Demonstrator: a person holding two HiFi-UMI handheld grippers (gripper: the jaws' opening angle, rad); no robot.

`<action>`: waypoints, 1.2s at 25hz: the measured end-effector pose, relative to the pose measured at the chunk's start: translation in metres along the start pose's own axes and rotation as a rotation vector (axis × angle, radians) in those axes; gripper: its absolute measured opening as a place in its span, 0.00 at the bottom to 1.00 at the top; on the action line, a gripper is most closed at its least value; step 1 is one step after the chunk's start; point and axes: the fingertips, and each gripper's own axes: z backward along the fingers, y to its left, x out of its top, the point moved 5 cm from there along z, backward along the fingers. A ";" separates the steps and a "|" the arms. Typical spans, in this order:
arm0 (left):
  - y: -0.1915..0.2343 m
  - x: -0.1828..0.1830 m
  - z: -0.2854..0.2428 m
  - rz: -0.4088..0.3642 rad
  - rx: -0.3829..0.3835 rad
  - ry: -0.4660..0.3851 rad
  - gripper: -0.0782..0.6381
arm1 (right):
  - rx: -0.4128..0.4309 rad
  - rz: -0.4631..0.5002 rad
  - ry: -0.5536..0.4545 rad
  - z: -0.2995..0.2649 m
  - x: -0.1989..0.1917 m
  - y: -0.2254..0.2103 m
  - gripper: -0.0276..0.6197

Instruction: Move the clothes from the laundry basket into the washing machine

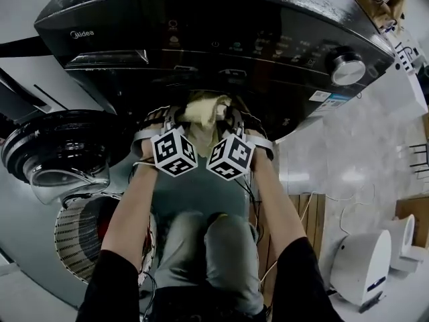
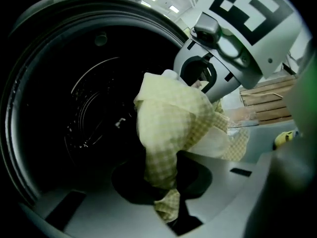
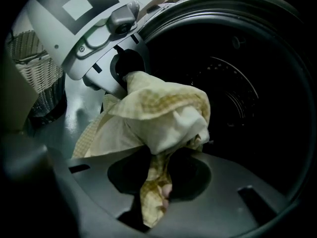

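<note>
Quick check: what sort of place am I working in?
Probably a laundry area: a front-loading washer with its door open, and a wicker basket beside it. Home or lab, I cannot tell.

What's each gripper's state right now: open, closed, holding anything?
Left gripper: closed, holding the yellow checked cloth.
Right gripper: closed, holding the same cloth.

Laundry area — front-load washing machine (image 1: 201,45), wicker laundry basket (image 1: 75,241), glossy tile floor (image 1: 335,156).
</note>
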 end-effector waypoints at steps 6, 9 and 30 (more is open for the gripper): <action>0.012 -0.004 -0.026 0.047 0.046 -0.021 0.21 | -0.061 0.002 0.001 -0.027 0.001 -0.010 0.18; 0.016 -0.001 -0.034 0.081 0.066 -0.025 0.21 | -0.086 -0.028 -0.005 -0.033 0.001 -0.017 0.18; 0.026 -0.011 -0.078 0.147 0.076 0.070 0.24 | -0.159 0.023 0.003 -0.079 -0.007 -0.032 0.26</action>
